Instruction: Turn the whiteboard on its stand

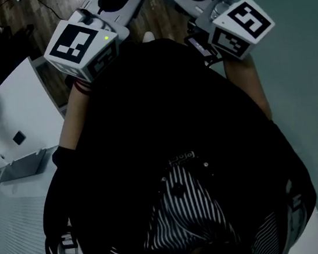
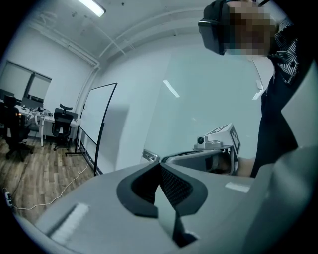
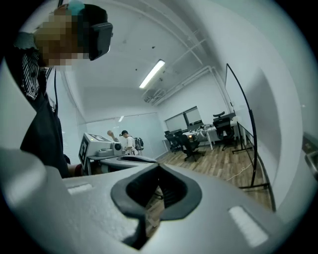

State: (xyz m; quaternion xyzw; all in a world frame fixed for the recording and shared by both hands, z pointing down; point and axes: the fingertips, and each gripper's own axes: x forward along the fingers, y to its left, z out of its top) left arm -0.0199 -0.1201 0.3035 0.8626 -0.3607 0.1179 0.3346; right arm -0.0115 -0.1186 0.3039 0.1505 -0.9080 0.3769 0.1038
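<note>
Both my left tool [image 2: 160,166] and my right tool [image 3: 158,168] are pinched closed with nothing between the pads, held up in front of my chest. The tall white whiteboard in its black tubular stand [image 2: 97,116] stands well apart, at middle left of the left gripper view, on the brown wooden floor [image 2: 35,168]. A thin white cable [image 2: 68,188] trails near its foot. I judge that closed tips could slip off the frame, or the stand could catch that cable and tip rather than turn.

Smooth glossy whiteboard [image 2: 97,123], thin dark metal-looking stand [image 2: 105,134], matt wood-plank floor [image 2: 35,173].
</note>
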